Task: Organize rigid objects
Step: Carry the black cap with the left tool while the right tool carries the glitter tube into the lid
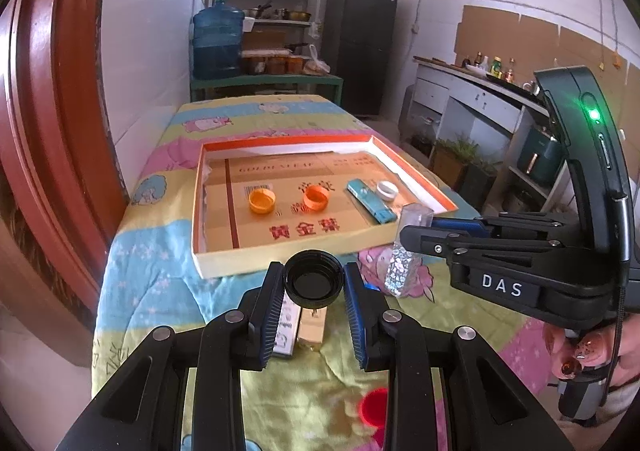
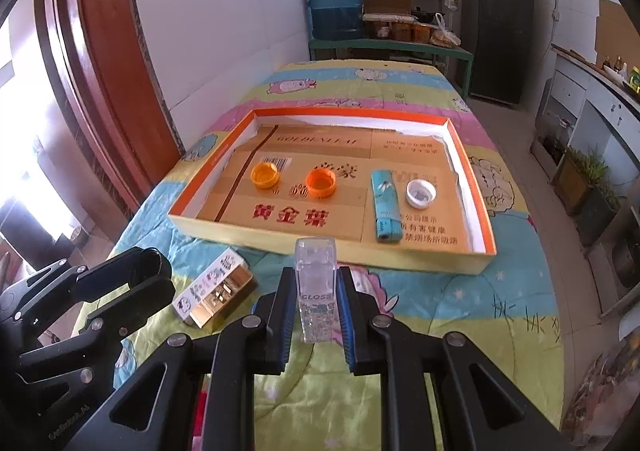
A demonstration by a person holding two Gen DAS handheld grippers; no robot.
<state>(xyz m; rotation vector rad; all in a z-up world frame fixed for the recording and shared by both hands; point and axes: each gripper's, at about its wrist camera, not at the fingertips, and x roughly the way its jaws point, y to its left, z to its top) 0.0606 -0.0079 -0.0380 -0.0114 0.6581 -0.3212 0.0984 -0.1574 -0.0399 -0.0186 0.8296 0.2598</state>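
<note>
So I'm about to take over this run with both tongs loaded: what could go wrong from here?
1. The left tongs pinch the black cap only at its rim; it could pop out.
2. The clear gloss tube stands tall in the right tongs and may topple once released in the tray.
3. The tongs sit close together and could collide.

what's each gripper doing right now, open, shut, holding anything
Left gripper: closed on a black bottle cap.
Right gripper: closed on a clear glitter gloss tube, held upright.
</note>
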